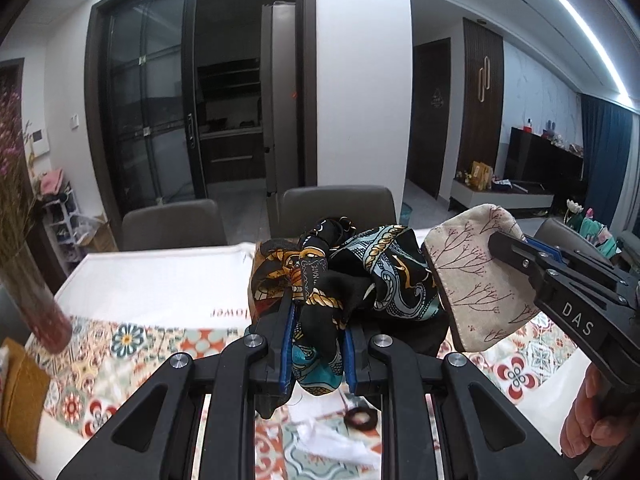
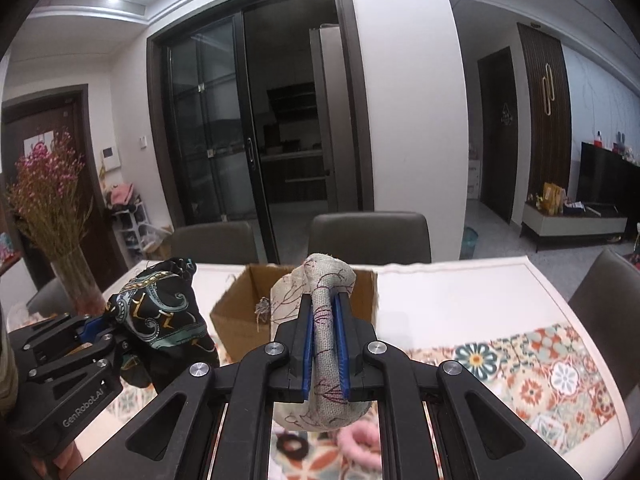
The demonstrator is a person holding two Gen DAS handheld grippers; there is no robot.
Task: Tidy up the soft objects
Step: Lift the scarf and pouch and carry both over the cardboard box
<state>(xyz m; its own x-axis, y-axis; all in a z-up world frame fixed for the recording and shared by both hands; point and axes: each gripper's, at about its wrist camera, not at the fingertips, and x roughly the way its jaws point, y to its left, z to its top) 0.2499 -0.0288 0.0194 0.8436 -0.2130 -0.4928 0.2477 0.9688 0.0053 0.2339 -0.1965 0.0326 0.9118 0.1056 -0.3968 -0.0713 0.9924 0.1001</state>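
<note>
In the left wrist view, the patterned scarf point(image 1: 340, 280) is clamped between the left gripper point(image 1: 316, 344) fingers, bunched above them for carrying.

In the right wrist view, the linen pouch point(image 2: 326, 320) is pinched by the right gripper point(image 2: 325, 344), the cardboard box point(image 2: 240, 312) just beyond the fingertips, likely its destination.

Walls: white around me, a broad white pillar point(image 2: 408, 120) ahead.
Doors: dark-framed sliding glass doors point(image 2: 212, 128) onto an unlit kitchen.
Seating: grey chairs point(image 2: 370, 236) across my table point(image 2: 460, 292).
Light: ceiling strip point(image 1: 580, 28).
Window: blue curtain point(image 1: 608, 152).
</note>
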